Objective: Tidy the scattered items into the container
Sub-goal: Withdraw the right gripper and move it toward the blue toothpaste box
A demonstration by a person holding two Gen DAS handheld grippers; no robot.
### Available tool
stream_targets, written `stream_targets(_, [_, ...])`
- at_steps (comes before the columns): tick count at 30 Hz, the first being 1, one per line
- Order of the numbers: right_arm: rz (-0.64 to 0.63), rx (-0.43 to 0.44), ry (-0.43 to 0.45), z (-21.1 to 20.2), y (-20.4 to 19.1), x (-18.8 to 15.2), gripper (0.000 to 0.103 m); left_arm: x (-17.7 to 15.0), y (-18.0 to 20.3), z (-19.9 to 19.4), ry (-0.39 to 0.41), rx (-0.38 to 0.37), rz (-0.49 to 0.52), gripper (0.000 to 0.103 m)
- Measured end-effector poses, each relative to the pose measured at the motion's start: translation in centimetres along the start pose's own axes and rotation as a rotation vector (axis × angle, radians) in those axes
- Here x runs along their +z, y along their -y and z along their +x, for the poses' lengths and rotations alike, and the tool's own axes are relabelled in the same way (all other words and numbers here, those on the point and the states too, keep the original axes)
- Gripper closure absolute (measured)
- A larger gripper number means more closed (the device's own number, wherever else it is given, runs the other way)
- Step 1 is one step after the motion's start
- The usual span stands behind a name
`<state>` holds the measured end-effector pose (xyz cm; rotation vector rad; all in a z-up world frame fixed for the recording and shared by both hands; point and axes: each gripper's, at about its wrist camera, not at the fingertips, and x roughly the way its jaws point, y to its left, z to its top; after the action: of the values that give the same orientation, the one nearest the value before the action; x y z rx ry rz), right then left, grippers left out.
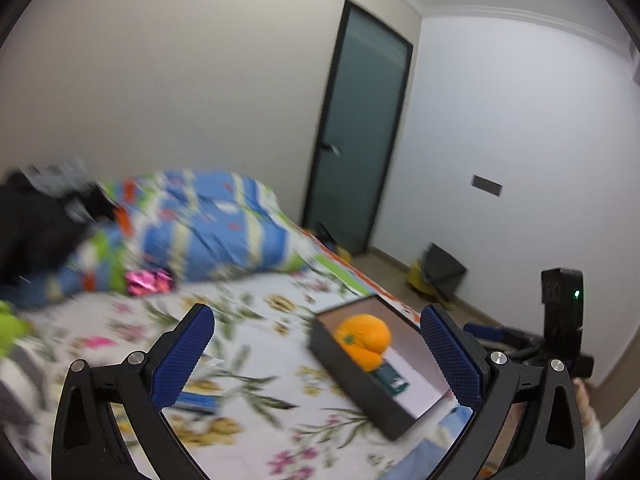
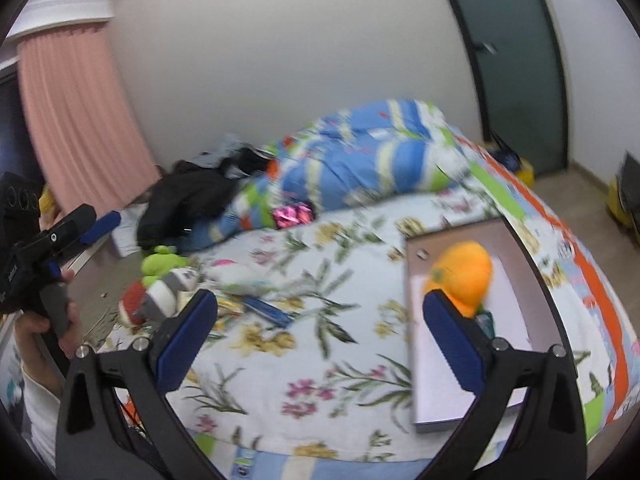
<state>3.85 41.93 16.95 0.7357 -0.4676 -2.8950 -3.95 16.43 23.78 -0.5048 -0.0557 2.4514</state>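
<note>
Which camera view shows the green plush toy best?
The right wrist view. There the green plush toy lies whole on the bed's left side, beside a red and grey striped toy. The left wrist view catches only a blurred part of it at the left edge of the picture.

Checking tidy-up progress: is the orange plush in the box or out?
In. The orange plush sits inside the dark box, between its walls, on the bed.
</note>
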Motion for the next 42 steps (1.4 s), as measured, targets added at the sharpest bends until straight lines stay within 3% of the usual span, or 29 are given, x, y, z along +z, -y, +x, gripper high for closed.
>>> stream_targets(9, [-0.153, 0.142, 0.188, -8.0, -11.8, 1.1, 0.0, 1.6, -0.2, -20.1, 0.233, 0.232, 0.144, 0.0])
stream_targets(12, [-0.194, 0.198, 0.251, -10.7, -14.9, 0.9, 0.0, 1.6, 0.1, -24.9, 0.271, 0.289, 0.17, 0.0])
stream_targets(16, [-0.227, 0.294, 0.318, -13.7, -18.2, 0.4, 0.0, 0.9, 0.7, -28.2, 0.28, 0.308, 0.203, 0.0])
stream_targets(21, [-0.306, 0.366, 0.363, -15.1, -20.4, -1.6, 0.0, -1.1, 0.6, -27.7, 0.25, 0.326, 0.222, 0.0])
stream_targets(30, [-0.315, 0.361, 0.252, -10.7, -20.2, -5.1, 0.0, -4.4, -3.2, -21.8, 0.085, 0.259, 0.072, 0.0])
stream_targets(42, [-0.285, 0.323, 0.17, -4.9, -17.8, -5.9, 0.0, -8.1, -7.9, -14.9, -0.043, 0.177, -0.079, 0.0])
